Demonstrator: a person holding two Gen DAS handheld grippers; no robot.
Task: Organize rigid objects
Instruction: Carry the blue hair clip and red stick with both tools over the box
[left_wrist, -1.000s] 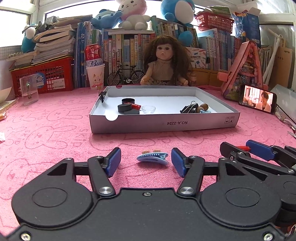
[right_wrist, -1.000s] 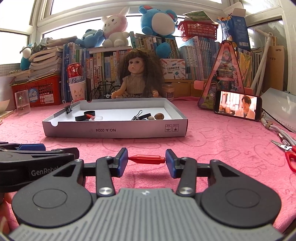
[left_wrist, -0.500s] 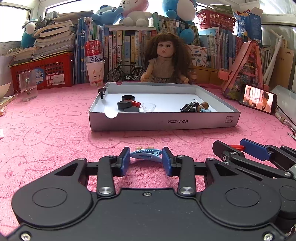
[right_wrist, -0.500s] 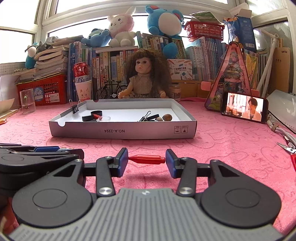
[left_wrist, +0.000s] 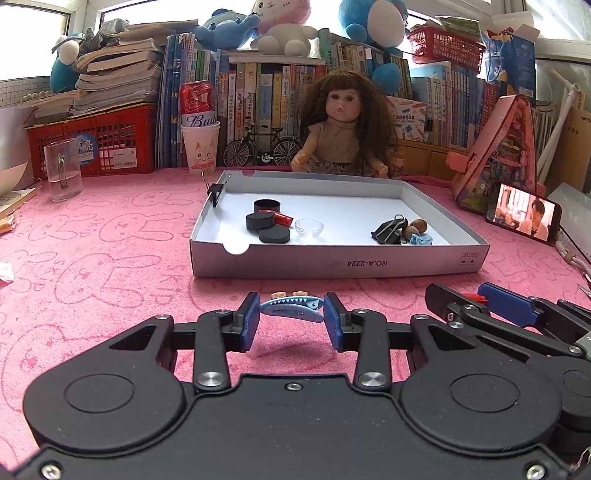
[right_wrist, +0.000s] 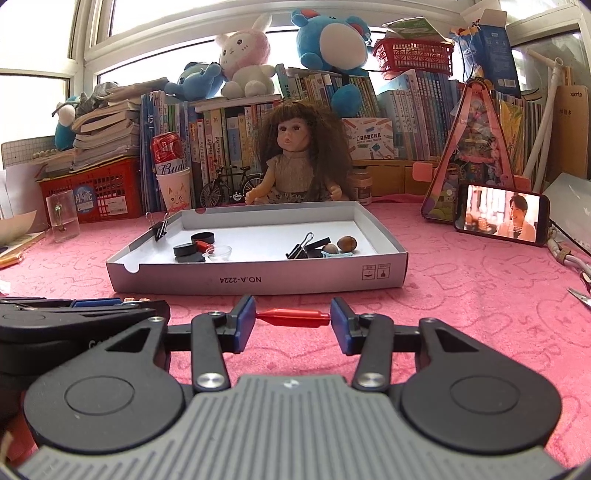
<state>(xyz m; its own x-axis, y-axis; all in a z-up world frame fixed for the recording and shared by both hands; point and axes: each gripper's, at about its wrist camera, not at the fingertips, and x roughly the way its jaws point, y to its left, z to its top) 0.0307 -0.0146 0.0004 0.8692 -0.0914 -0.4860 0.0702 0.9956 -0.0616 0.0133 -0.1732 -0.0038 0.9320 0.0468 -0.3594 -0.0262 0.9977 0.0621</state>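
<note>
My left gripper (left_wrist: 291, 320) is shut on a blue shark-shaped hair clip (left_wrist: 291, 309) and holds it above the pink cloth, in front of the white shallow box (left_wrist: 332, 263). My right gripper (right_wrist: 292, 320) is shut on a red pointed piece (right_wrist: 293, 316), also raised, just short of the box (right_wrist: 258, 282). The box holds black round lids (left_wrist: 263, 221), a clear dish (left_wrist: 308, 226), binder clips (left_wrist: 388, 230) and brown nuts (left_wrist: 417, 226). The right gripper shows at the right of the left wrist view (left_wrist: 480, 301).
A doll (left_wrist: 343, 122) sits behind the box. A phone (right_wrist: 500, 214) leans at the right, with scissors (right_wrist: 581, 293) and a cable near the right edge. A glass mug (left_wrist: 62, 173), a paper cup (left_wrist: 199, 147) and a red basket (left_wrist: 99, 142) stand at the left back.
My left gripper closed on the blue hair clip and lifted it off the cloth. My right gripper kept its hold on the red piece and rose with it.
</note>
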